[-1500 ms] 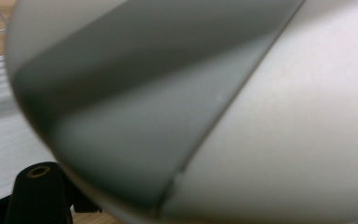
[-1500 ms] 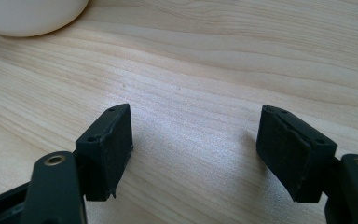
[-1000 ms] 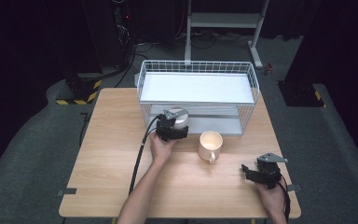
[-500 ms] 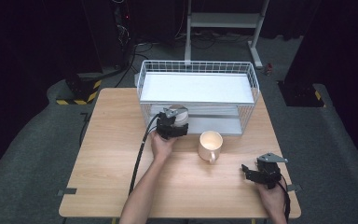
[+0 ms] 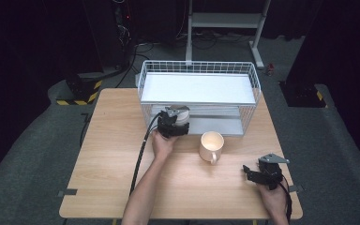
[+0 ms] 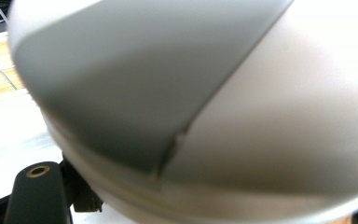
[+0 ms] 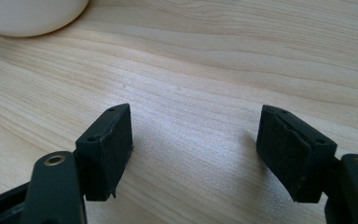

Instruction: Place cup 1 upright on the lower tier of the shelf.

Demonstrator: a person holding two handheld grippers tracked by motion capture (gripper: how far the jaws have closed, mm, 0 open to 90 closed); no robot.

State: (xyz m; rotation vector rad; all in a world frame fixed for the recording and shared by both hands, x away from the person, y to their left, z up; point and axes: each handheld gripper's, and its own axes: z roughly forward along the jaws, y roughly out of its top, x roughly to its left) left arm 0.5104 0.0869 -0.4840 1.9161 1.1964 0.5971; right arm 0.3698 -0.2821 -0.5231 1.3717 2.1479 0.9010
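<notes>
my left tool [image 5: 178, 123] is clamped on a grey bowl [image 6: 205, 107] at the front edge of the white wire basket [image 5: 198, 70], at the bench's far side. my right tool [image 7: 193, 149] sits wide open, low over bare light-wood bench [image 5: 117, 140] near the front right corner. cream mug [image 5: 211, 145] stands between the two tools, apart from both. room is dark; grey floor, black-yellow hazard stripes [image 5: 77, 101] back left.
</notes>
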